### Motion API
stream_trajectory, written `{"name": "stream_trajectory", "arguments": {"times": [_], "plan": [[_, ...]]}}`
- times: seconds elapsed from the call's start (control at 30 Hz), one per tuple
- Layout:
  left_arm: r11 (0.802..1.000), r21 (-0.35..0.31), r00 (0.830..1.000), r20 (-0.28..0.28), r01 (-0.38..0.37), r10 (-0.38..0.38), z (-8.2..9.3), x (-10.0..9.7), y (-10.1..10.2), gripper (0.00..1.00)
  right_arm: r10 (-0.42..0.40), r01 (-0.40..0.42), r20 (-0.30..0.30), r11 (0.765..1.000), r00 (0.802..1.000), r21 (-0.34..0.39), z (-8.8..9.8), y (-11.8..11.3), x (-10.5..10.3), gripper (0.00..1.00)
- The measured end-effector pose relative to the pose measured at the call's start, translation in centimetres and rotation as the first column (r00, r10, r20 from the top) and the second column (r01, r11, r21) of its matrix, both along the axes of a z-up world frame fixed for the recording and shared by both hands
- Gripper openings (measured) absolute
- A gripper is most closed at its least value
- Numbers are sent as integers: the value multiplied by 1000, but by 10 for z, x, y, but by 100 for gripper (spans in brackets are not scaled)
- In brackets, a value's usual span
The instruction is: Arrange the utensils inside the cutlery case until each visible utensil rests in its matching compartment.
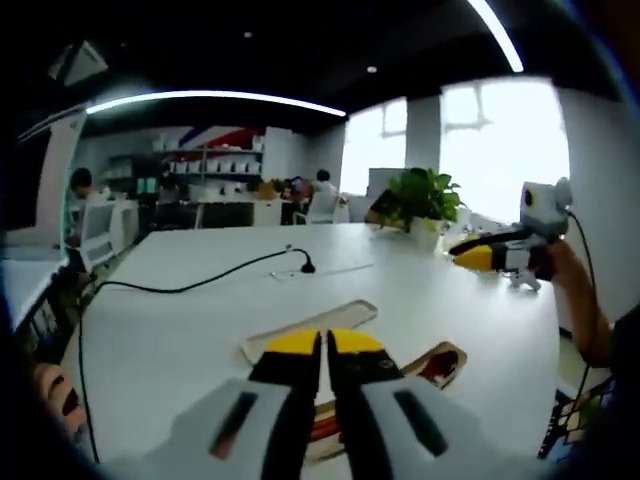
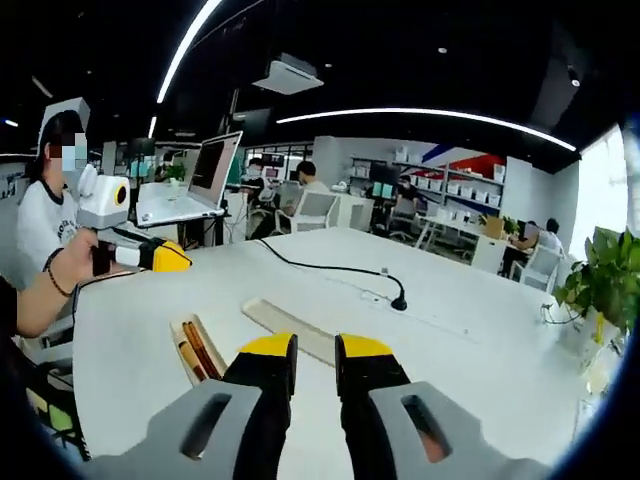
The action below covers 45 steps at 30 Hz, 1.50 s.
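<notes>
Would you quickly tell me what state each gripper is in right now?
Left gripper: shut, holding nothing.
Right gripper: open, holding nothing.

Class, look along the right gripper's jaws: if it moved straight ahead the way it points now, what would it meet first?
Most likely the long pale lid lying flat on the white table, just beyond the right gripper. The wooden cutlery case sits off to its left. Depth is uncertain.
</notes>
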<state>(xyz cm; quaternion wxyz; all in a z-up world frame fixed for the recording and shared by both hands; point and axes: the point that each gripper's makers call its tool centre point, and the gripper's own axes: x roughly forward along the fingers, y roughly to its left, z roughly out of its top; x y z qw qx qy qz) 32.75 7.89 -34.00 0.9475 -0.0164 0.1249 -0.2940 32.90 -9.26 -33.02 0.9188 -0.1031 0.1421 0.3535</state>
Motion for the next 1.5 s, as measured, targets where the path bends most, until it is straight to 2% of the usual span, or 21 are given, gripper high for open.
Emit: {"name": "stream_trajectory", "arguments": {"times": [0.07, 0.2, 0.27, 0.33, 0.37, 0.4, 0.47, 0.53, 0.6, 0.7, 0.77, 0.83, 0.93, 1.1, 1.23, 1.33, 1.5], "plan": [[1000, 7, 1000, -11, 5, -5, -3, 5, -4, 2, -6, 6, 4, 1000, 1000, -4, -3, -1, 5, 16], [997, 84, 999, -46, 1, 3, -16, 18, -4, 8, -24, 23, -17, 999, 1000, -31, -11, -8, 17, 18], [995, 95, 998, -60, 40, -34, -20, 21, -9, 9, -25, 24, -27, 999, 999, -49, -14, -10, 23, 18], [994, 97, 996, -76, 47, -39, -23, 26, -11, 9, -31, 29, -31, 998, 999, -63, -15, -12, 31, 18], [993, 108, 996, -83, 46, -37, -25, 29, -11, 10, -39, 37, -29, 997, 999, -68, -16, -12, 34, 18], [991, 127, 996, -88, 43, -32, -27, 33, -10, 10, -50, 49, -11, 993, 999, -108, -19, -16, 41, 18], [987, 154, 995, -98, 40, -25, -32, 40, -10, 11, -72, 70, -9, 990, 997, -124, -23, -17, 51, 18], [984, 169, 989, -139, 63, -40, -38, 45, -11, 11, -68, 66, -10, 987, 998, -147, -28, -16, 60, 18], [982, 179, 988, -148, 62, -35, -40, 50, -10, 11, -67, 62, -24, 983, 997, -172, -35, -15, 66, 18], [979, 198, 987, -159, 52, -20, -42, 58, -6, 13, -50, 42, -43, 985, 998, -168, -38, -14, 74, 18], [985, 167, 970, -244, 43, -1, -48, 60, -4, 16, -50, 36, -89, 987, 995, -156, -43, -13, 77, 18], [991, 126, 968, -251, 39, -6, -46, 68, -5, 18, -55, 37, -98, 984, 994, -172, -49, -13, 81, 18], [995, 102, 961, -277, 17, 12, -50, 79, -4, 20, -74, 50, -109, 976, 991, -210, -56, -18, 88, 19], [986, 165, 947, -315, -8, 60, -64, 95, 2, 23, -88, 51, -143, 969, 986, -241, -68, -21, 96, 20], [978, 206, 938, -331, -35, 104, -69, 102, 7, 22, -74, 31, -172, 970, 982, -241, -78, -18, 102, 22], [971, 236, 928, -353, -39, 123, -74, 108, 10, 22, -106, 56, -197, 968, 975, -245, -85, -21, 113, 23], [978, 201, 905, -404, -57, 136, -81, 112, 13, 22, -142, 65, -232, 949, 962, -310, -102, -26, 122, 23]]}}
